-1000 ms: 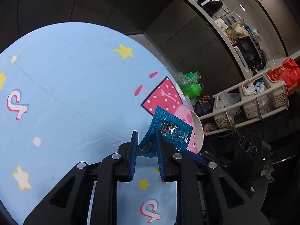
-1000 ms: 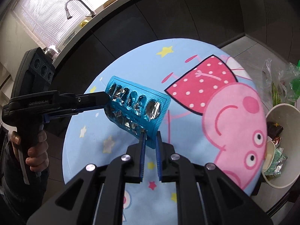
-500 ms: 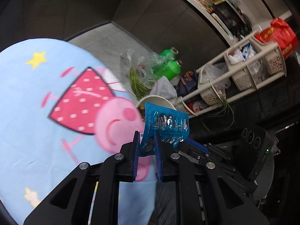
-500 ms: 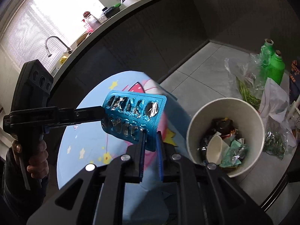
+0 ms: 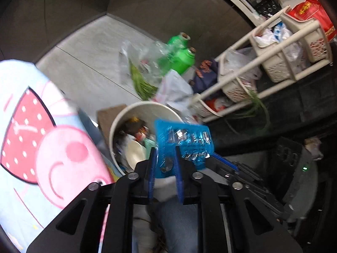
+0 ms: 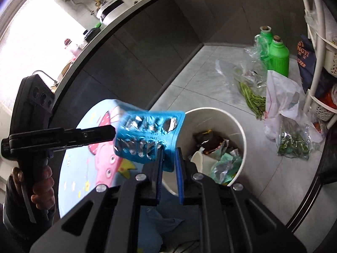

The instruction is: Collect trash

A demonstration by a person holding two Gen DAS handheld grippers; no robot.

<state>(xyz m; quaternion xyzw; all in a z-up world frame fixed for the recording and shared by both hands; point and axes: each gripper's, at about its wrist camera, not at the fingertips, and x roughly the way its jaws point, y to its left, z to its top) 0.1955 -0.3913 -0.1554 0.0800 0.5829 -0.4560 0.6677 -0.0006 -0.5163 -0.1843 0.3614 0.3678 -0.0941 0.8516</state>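
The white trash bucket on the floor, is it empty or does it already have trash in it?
Partly filled. The white bucket holds wrappers, foil and a paper cup, well below its rim. The blue blister pack is not in yet.
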